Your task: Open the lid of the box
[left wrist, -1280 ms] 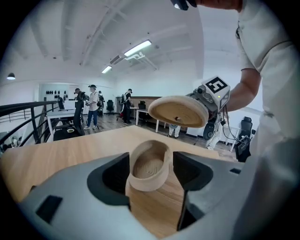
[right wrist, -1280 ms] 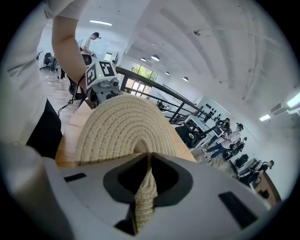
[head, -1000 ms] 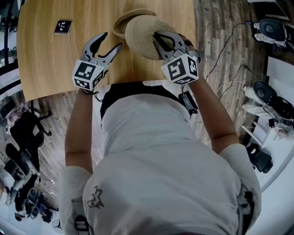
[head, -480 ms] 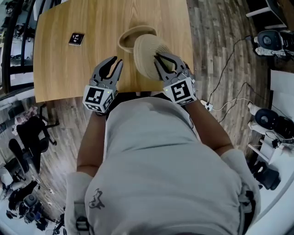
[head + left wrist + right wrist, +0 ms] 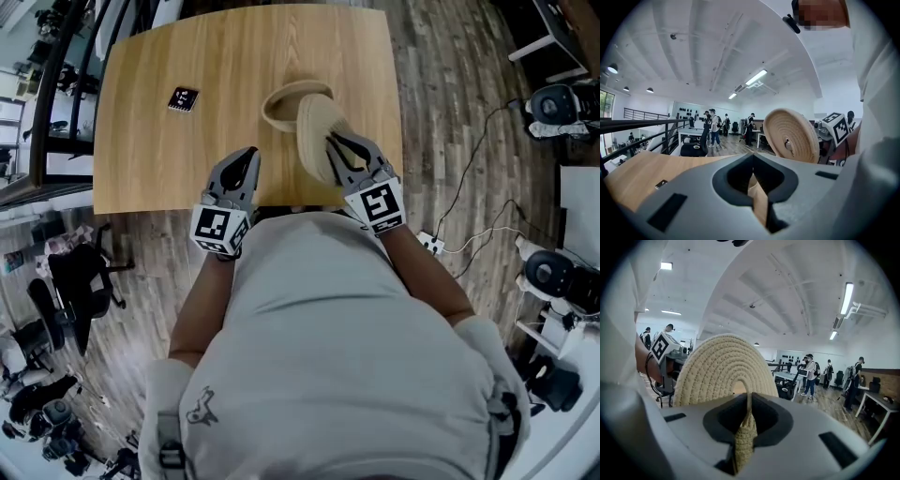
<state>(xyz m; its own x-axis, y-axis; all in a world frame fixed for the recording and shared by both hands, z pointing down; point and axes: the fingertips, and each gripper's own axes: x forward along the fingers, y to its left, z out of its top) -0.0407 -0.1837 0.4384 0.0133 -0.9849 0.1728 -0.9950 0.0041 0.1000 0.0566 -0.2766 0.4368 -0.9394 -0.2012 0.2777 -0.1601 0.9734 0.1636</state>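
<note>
The box point(image 5: 289, 100) is a round woven basket standing open on the wooden table point(image 5: 159, 150). Its woven lid point(image 5: 316, 139) is off the box and stands on edge above the table's near side. My right gripper point(image 5: 339, 150) is shut on the lid's rim; in the right gripper view the lid point(image 5: 723, 369) rises from between the jaws of the right gripper point(image 5: 747, 399). My left gripper point(image 5: 246, 161) hangs left of the lid; its jaws have just been closing and now stand shut with nothing between them. The left gripper view shows the left gripper point(image 5: 752, 157) with the lid point(image 5: 791, 136) beyond it.
A small black marker tag point(image 5: 183, 97) lies on the table's far left. The table's near edge runs just under both grippers. Cables and equipment point(image 5: 553, 103) lie on the wood floor at right, an office chair point(image 5: 80, 272) at left. People stand far off in the room point(image 5: 710, 129).
The left jaws went from wide open to shut, empty. Both grippers rose and drew toward the person. The lid turned from a slant to nearly on edge in the right gripper.
</note>
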